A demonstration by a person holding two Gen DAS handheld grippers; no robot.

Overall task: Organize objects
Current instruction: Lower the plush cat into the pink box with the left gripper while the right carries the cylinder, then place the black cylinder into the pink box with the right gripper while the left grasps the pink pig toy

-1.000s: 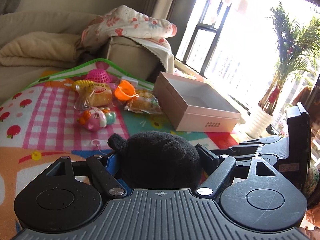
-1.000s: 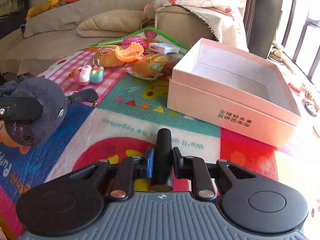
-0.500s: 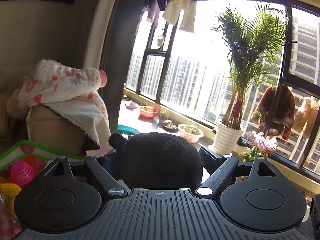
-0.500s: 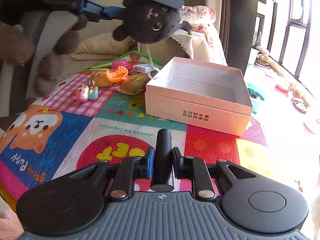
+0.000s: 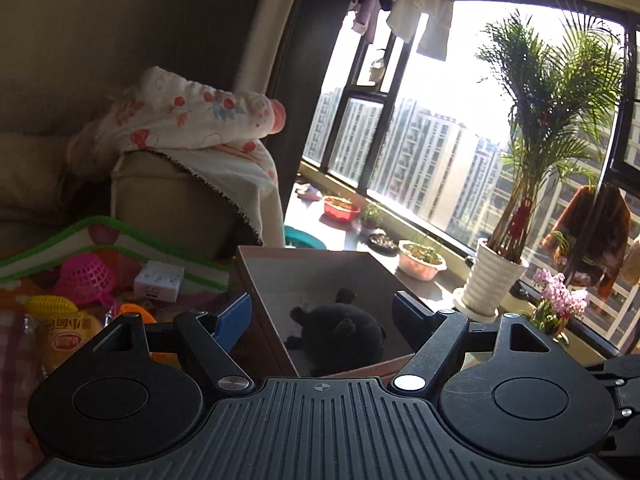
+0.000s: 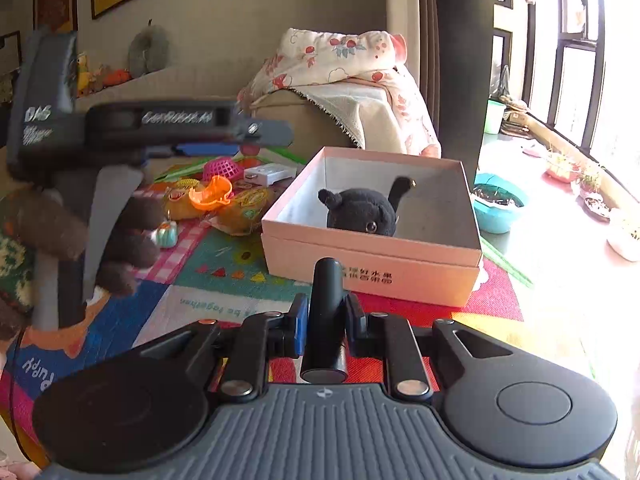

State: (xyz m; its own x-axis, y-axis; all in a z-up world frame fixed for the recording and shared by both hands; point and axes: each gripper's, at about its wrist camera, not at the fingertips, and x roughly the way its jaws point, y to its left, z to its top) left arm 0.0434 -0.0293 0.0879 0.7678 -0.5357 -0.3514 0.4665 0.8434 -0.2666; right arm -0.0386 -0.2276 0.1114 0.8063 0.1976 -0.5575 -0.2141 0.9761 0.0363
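Observation:
A black plush cat (image 5: 340, 332) lies inside the open pink box (image 5: 260, 280) on the play mat. My left gripper (image 5: 322, 316) hovers above and short of the box. Its jaws stand wide, are closing, and hold nothing. From the right wrist view, the plush cat (image 6: 360, 212) peeks over the box wall (image 6: 372, 276). The left gripper (image 6: 264, 136) hangs to the box's left, held by a gloved hand (image 6: 120, 232). My right gripper (image 6: 324, 320) is shut on an upright black cylinder (image 6: 325, 300), in front of the box.
Left of the box lie a pink toy basket (image 6: 222, 168), an orange cup (image 6: 212, 194), a white adapter (image 6: 268, 172) and wrapped breads (image 6: 244, 208). A sofa arm with a floral blanket (image 6: 340, 68) stands behind. A teal bowl (image 6: 496, 208) and plant pots line the window side.
The left gripper lifted the plush cat off the mat, carried it over the box and let go. The cat now lies in the box. The right gripper rose, still gripping the cylinder.

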